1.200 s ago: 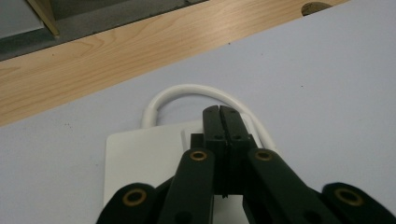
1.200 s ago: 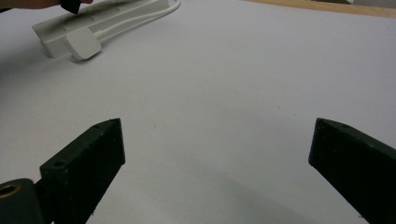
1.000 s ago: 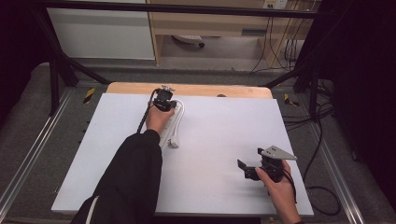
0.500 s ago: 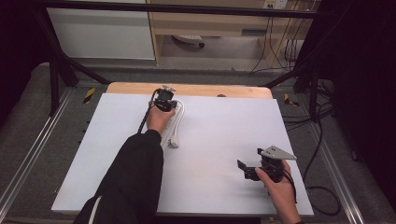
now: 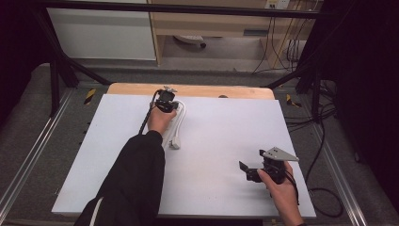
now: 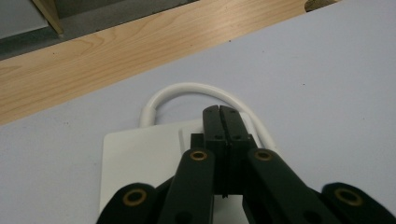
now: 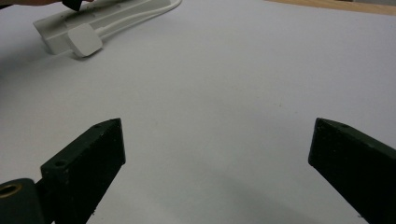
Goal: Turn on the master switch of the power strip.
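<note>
A white power strip (image 5: 173, 123) lies at the back left of the white tabletop (image 5: 221, 136), with its white cable (image 6: 187, 88) looped past its far end and its flat plug (image 5: 175, 142) beside its near end. My left gripper (image 5: 165, 101) points down at the far end of the strip (image 6: 135, 158). Its jaws are shut tight together with nothing visible between them, tips just over the strip's edge (image 6: 219, 112). My right gripper (image 5: 245, 172) rests low at the front right, jaws wide open over bare table (image 7: 217, 149). Far off it sees the strip (image 7: 93, 21) and the plug (image 7: 84, 39).
A strip of wooden table edge (image 5: 207, 90) runs behind the white surface. Black frame bars and metal rails (image 5: 28, 160) border the table. Loose cables (image 5: 324, 117) lie on the floor at the right, and a cabinet (image 5: 103, 33) stands behind.
</note>
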A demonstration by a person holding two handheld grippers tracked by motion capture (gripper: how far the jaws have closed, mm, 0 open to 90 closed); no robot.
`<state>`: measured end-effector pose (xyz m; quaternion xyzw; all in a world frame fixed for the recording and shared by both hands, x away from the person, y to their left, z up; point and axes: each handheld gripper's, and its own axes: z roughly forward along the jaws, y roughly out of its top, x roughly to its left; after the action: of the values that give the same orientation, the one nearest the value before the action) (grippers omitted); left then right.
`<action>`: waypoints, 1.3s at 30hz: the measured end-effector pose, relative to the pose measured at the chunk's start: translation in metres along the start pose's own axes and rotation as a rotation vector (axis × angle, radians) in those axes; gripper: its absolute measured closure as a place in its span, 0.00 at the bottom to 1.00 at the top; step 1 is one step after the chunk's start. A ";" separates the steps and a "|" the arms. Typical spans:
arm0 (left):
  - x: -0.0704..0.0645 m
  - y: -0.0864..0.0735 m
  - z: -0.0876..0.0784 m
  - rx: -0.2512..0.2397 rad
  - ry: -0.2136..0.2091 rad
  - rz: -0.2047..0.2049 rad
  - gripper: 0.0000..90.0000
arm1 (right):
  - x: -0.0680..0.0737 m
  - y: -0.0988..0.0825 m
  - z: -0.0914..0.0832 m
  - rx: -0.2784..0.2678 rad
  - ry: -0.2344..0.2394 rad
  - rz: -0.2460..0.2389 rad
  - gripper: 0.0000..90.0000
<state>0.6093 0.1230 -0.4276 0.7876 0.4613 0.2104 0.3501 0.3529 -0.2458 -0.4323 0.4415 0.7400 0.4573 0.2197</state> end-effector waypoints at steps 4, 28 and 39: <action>0.000 0.000 0.000 0.001 0.000 0.000 1.00 | 0.000 0.000 0.000 0.001 0.001 0.001 0.05; 0.002 0.000 0.000 -0.002 -0.005 -0.016 1.00 | 0.001 0.000 0.000 0.001 0.005 0.004 0.05; 0.004 0.000 -0.001 -0.016 -0.012 -0.029 1.00 | 0.000 0.000 0.001 -0.002 0.005 0.006 0.05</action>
<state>0.6102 0.1266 -0.4274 0.7791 0.4689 0.2045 0.3623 0.3533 -0.2455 -0.4325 0.4424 0.7386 0.4600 0.2170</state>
